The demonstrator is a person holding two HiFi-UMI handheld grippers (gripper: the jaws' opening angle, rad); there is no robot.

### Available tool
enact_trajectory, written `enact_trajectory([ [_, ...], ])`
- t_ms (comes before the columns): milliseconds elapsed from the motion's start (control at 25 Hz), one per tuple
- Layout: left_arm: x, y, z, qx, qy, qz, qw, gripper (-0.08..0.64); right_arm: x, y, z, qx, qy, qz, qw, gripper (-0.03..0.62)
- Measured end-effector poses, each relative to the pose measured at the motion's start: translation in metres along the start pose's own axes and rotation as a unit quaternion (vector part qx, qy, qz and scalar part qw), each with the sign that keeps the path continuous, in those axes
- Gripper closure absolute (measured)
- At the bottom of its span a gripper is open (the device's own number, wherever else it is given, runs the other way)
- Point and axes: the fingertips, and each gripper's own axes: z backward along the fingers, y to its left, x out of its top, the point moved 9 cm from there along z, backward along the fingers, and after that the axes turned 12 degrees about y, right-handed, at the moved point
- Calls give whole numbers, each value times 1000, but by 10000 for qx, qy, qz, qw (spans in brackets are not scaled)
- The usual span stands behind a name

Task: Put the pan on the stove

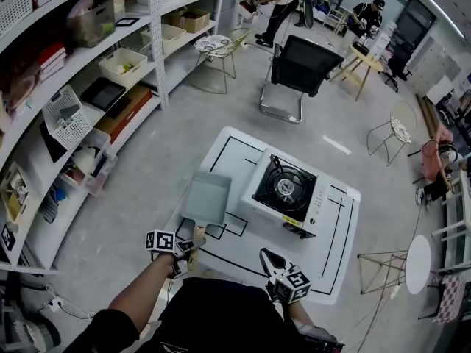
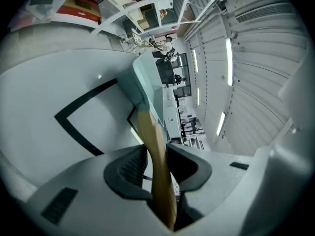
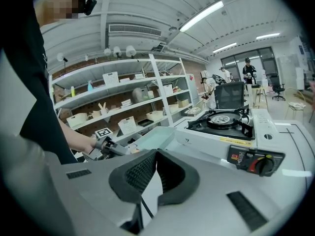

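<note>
The pan (image 1: pixel 207 195), a pale green square one, sits by the left edge of the low white table (image 1: pixel 340 269), just beside the stove (image 3: pixel 222 127) and not yet on it. Its wooden handle (image 2: pixel 149 129) points back toward the near edge. The left gripper (image 1: pixel 189 243) is pinching that handle, which runs straight between its two pads with both of them against the wood. I cannot tell whether the pan's base rests on the table or has just cleared it. The right gripper (image 3: pixel 154 154) hangs low over the near edge in front of the stove, its jaws pressed together on nothing. The main danger from here is probably the grip itself. The pads hold only a narrow stick far from the pan's weight, so the pan may droop or twist in them once lifted, and a smooth handle could slip through. A drooping front edge could catch the stove's side wall or the raised burner grate (image 1: pixel 284 184) and shove the stove toward the far right corner of the table. The stove looks light and nothing holds it in place. If the pan comes down off-centre on the grate, it may also rock or tip when let go.
</note>
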Motion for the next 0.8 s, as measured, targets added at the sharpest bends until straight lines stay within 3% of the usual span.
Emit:
enact_trajectory([
  [800,-9,-8,-4,-560,-401,283,9972,449,-11,-9,17,-226,-141,-224,9994,566],
])
